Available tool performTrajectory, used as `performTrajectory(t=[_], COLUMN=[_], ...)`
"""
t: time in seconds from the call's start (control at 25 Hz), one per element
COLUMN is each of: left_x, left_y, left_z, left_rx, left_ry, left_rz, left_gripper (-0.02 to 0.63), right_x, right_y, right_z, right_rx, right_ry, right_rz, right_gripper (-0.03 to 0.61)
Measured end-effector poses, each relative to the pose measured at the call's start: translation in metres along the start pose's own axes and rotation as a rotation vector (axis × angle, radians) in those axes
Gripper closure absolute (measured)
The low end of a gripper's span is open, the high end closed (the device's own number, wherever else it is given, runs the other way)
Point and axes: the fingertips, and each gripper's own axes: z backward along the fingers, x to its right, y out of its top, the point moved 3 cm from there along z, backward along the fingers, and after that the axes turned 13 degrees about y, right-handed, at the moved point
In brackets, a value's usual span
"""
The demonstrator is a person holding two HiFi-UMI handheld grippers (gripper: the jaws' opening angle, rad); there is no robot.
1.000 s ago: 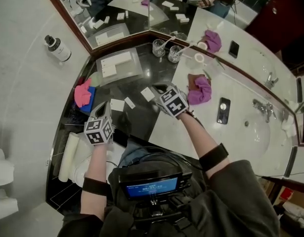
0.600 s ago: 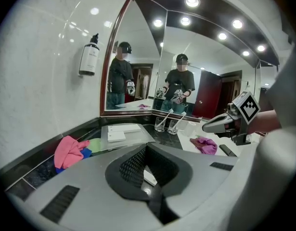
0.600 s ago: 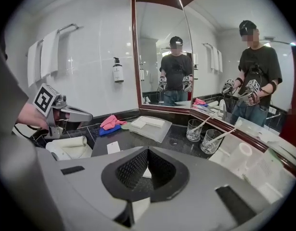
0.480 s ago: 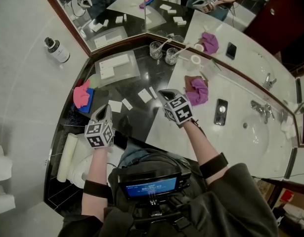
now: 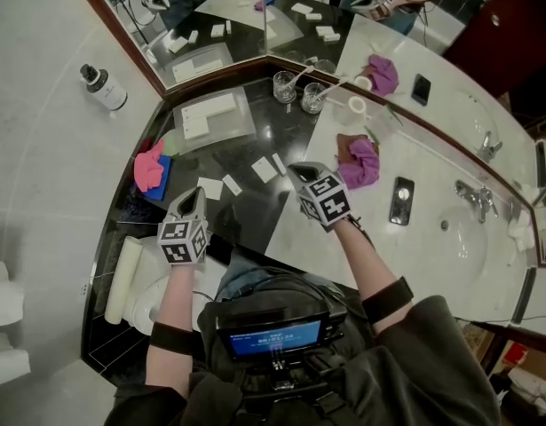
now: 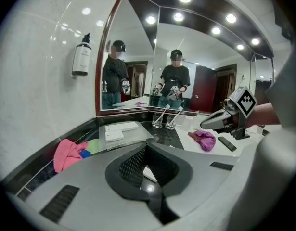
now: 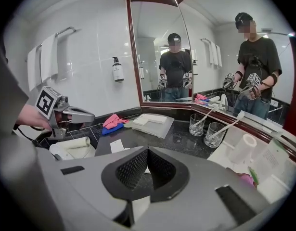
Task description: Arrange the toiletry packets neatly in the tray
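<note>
Your left gripper [image 5: 194,195] has its jaws clenched on nothing, and so does your right gripper [image 5: 299,170]. Four small white flat toiletry packets [image 5: 265,169] lie loose on the black stone desk [image 5: 246,209], between and just ahead of both pairs of jaws. The frosted clear rectangular tray [image 5: 241,119] sits farther ahead of your left jaws, well apart, with two more white packets [image 5: 209,107] lying inside it.
</note>
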Motion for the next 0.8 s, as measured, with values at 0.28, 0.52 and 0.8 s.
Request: performTrajectory(t=[0.28,0.52,0.8], left_x=[0.006,-0.003,-0.007], left_y=[-0.025,-0.079,-0.121], left_z=[-0.029,-0.068,-0.109], left_rx=[-0.117,-0.290,-0.354], left_ry=[-0.176,-0.359,-0.549], left_rz=[-0.349,-0.943,-1.331], left_gripper=[0.420,0.248,0.198], right_x=[0.001,0.003,0.010], right_y=[-0.020,-0.040,-0.054], right_z=[-0.021,-0.037,-0.055], right_rx=[-0.032,-0.086,-0.134], right_ry=[0.020,0.020,0.020], right_rz=[-0.041,-0.081,-0.114], right_gripper=[0.566,0.566,0.566])
